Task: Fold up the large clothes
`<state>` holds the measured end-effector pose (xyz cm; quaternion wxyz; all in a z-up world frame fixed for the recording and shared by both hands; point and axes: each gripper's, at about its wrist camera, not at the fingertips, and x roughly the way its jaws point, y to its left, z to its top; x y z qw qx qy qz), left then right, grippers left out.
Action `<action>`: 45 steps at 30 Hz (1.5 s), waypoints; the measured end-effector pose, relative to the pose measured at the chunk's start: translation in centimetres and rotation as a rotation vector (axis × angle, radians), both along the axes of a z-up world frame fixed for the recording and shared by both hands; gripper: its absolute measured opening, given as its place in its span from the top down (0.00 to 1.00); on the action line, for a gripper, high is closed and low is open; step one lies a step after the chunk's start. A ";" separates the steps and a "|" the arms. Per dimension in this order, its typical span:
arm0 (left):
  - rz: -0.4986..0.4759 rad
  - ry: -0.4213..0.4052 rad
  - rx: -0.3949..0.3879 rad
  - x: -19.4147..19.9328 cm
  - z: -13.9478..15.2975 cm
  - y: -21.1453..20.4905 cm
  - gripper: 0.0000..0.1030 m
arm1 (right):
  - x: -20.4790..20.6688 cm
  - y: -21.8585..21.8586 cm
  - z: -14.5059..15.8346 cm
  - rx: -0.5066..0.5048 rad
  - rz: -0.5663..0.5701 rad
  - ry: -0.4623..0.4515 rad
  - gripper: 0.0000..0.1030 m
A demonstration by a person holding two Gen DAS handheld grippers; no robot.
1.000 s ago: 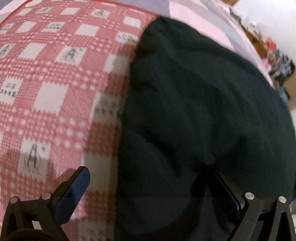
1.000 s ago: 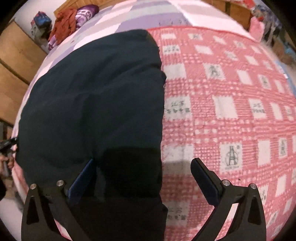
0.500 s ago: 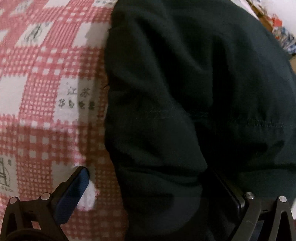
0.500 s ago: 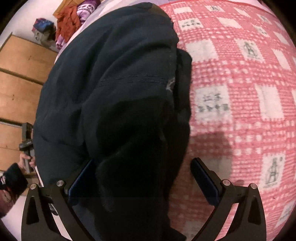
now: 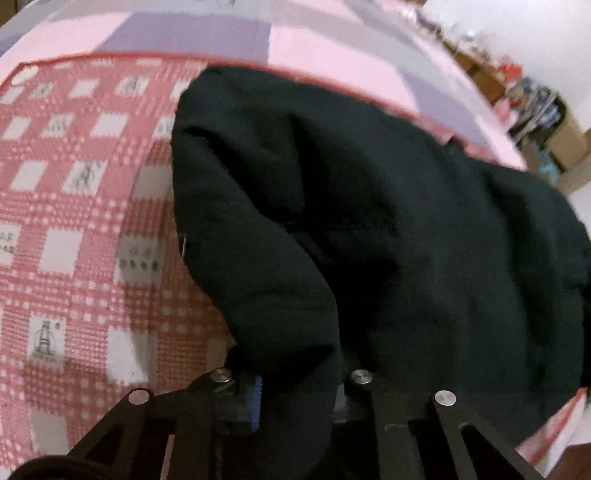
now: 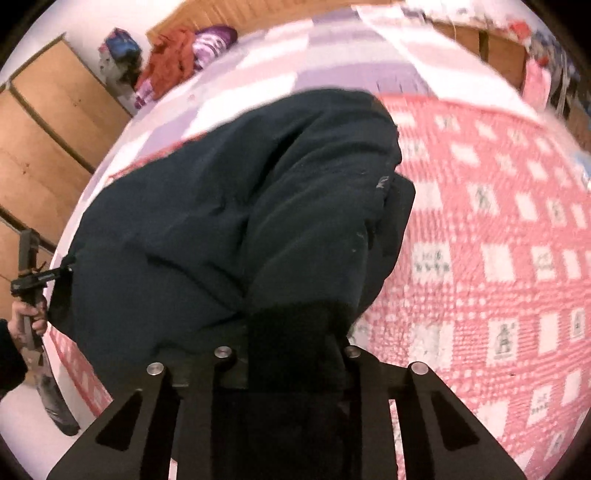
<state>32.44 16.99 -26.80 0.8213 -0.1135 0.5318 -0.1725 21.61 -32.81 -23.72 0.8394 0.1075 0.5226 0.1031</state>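
A large black garment [image 5: 388,221] lies on a bed with a red and white checked blanket [image 5: 74,240]. My left gripper [image 5: 295,391] is shut on the garment's near edge, and the cloth bulges up between the jaws. In the right wrist view the same black garment [image 6: 240,221] fills the left and middle. My right gripper [image 6: 288,354] is shut on another part of its near edge and lifts it off the blanket [image 6: 498,258]. The left gripper [image 6: 59,273] also shows at the far left, on the garment's other corner.
A pink and lilac sheet [image 5: 258,33] lies under the blanket at the far side. A heap of orange and purple clothes [image 6: 184,59] sits at the bed's far corner. Wooden cabinets [image 6: 40,147] stand to the left, and cluttered boxes [image 5: 546,122] to the right.
Both grippers have closed on the garment's near edge. They have pulled back and up, so the cloth now rises off the blanket in folds.
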 end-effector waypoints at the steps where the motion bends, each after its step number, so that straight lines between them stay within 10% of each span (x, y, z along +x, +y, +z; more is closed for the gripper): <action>1: 0.005 -0.012 -0.022 -0.5 1.1 0.1 0.86 | -0.5 0.5 1.0 -0.003 0.006 -0.026 0.77; 9: -0.044 -0.139 -0.063 -6.0 10.4 4.8 0.93 | -3.6 7.1 10.5 -0.003 0.120 -0.205 0.80; 14: 0.007 -0.053 -0.015 -9.5 10.7 7.1 0.93 | -6.4 9.9 13.2 0.025 0.140 -0.202 0.80; 22: 0.013 -0.032 0.075 -6.0 3.0 5.6 0.89 | -10.4 1.1 1.1 0.041 -0.190 0.114 0.80; 29: 0.039 0.050 0.052 -2.6 -1.4 5.5 0.81 | -12.7 0.6 -0.8 0.022 -0.204 0.067 0.80; 32: 0.009 -0.023 0.006 -3.0 -0.3 6.0 0.65 | -14.1 0.3 -0.3 0.020 -0.220 0.050 0.80; 34: 0.038 0.001 0.054 -2.5 -1.7 7.2 0.29 | -14.6 -0.3 -0.6 0.036 -0.238 0.056 0.80; 38: 0.102 0.144 -0.053 -0.8 -5.4 9.2 0.17 | -14.7 0.0 -0.5 0.037 -0.206 0.071 0.79; 45: 0.076 0.183 -0.096 1.9 -8.8 9.1 0.00 | -11.1 -1.4 0.2 -0.031 -0.226 0.114 0.27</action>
